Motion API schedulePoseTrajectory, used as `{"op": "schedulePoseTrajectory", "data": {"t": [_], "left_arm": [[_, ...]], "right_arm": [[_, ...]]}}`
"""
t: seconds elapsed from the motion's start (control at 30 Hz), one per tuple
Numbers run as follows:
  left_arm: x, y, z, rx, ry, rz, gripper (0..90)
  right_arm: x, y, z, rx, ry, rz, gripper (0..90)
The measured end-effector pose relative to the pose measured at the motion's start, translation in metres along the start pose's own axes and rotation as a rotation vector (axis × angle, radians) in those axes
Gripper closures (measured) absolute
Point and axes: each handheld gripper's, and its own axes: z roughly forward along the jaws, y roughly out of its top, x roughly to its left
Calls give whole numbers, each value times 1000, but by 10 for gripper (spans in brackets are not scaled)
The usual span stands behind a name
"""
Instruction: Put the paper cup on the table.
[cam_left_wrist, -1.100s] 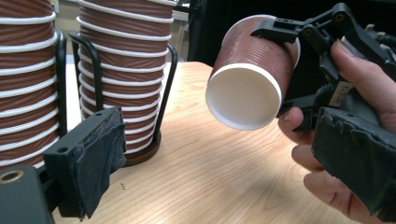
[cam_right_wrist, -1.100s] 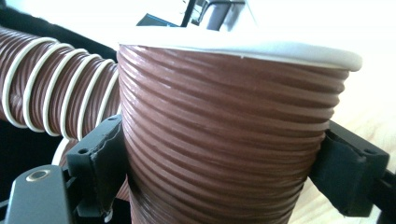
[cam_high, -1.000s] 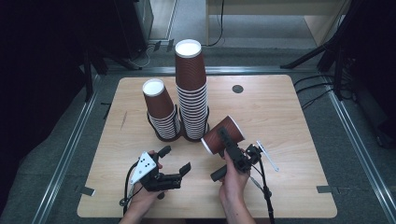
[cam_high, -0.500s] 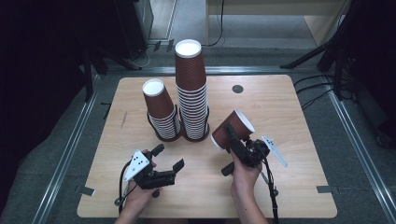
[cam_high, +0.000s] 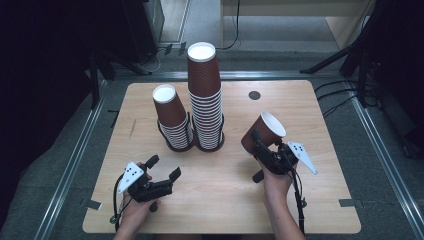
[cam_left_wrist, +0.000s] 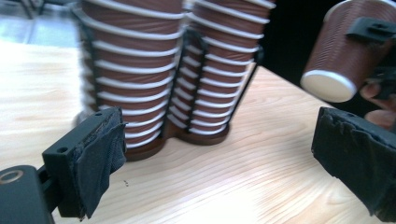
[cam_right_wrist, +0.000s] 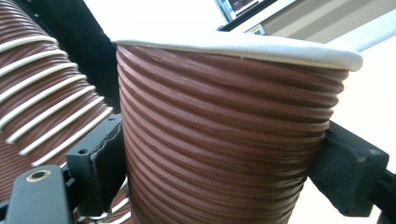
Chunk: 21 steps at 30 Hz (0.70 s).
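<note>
Wooden and pale, the flat table (cam_high: 225, 200) is carrying two stacks of brown ribbed paper cups: the tall stack (cam_high: 204, 95) is standing just beside the short stack (cam_high: 172, 117) in a black wire holder. The right tongs (cam_high: 265, 150) are squeezing one brown ribbed paper cup (cam_high: 262, 132), tilting it above the table. The left tongs (cam_high: 162, 167) are gaping wide apart, gripping nothing.

right tool (cam_high: 262, 152) carried cup (cam_high: 262, 131) rightward, upright.
</note>
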Motion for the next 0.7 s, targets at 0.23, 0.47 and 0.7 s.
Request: {"op": "schedulePoseTrajectory", "data": {"t": [0.23,0.47,0.7], "left_arm": [[26,-7,-17,12,85,-22,35],[42,-9,-34,-4,144,-37,45],[58,-15,-54,-78,218,-77,96]], "right_arm": [[-7,6,6,-16,-33,-83,140],[-13,9,15,-2,-69,-118,140],[-23,18,26,1,-94,-169,140]]}}
